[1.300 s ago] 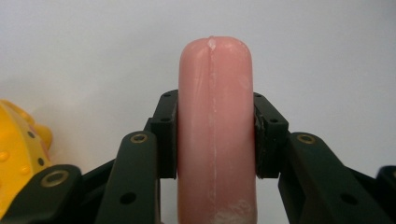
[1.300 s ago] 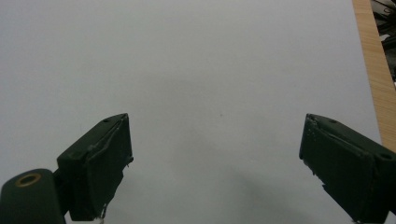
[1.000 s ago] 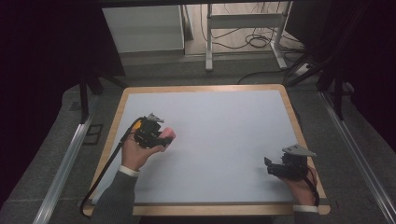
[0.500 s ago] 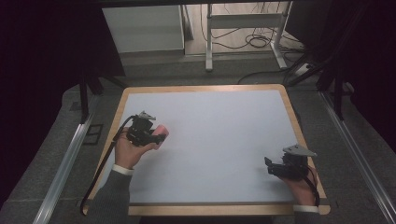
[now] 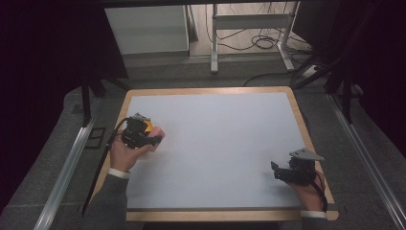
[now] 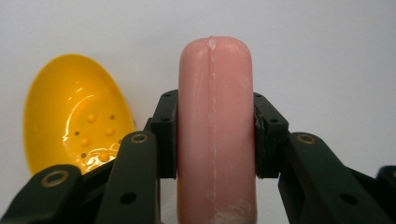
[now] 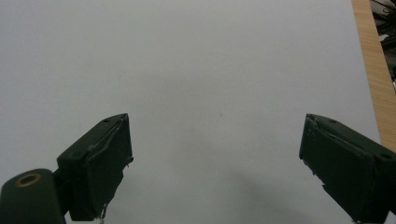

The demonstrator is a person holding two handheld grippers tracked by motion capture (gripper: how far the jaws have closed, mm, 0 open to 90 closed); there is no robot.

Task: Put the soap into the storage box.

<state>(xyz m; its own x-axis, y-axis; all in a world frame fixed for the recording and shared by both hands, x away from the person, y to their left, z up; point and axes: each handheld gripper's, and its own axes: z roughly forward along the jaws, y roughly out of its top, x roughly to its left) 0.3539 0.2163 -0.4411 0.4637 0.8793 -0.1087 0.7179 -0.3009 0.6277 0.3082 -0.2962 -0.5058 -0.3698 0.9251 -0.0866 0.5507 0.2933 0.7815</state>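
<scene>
A pink soap bar [image 6: 215, 130] stands on edge between the pads of my left gripper [image 6: 215, 135], which is shut on it. In the high view that gripper [image 5: 143, 136] sits at the table's left side with the pink soap bar [image 5: 158, 136] poking out to the right. A yellow oval soap dish [image 6: 74, 116] with small bumps inside lies just beside the soap, and shows as a yellow patch [image 5: 148, 127] under the gripper. My right gripper [image 7: 215, 163] is open over bare white surface, near the table's front right corner [image 5: 280, 173].
The white table top [image 5: 220, 143] has a wooden rim [image 5: 301, 124]. Metal rails run along both sides of the table. Beyond the far edge stand a white cabinet [image 5: 146, 28] and a frame with cables on the floor.
My left hand has carried the pink soap from nearer the middle toward the left and far side, over the yellow dish. The right hand has stayed put.
</scene>
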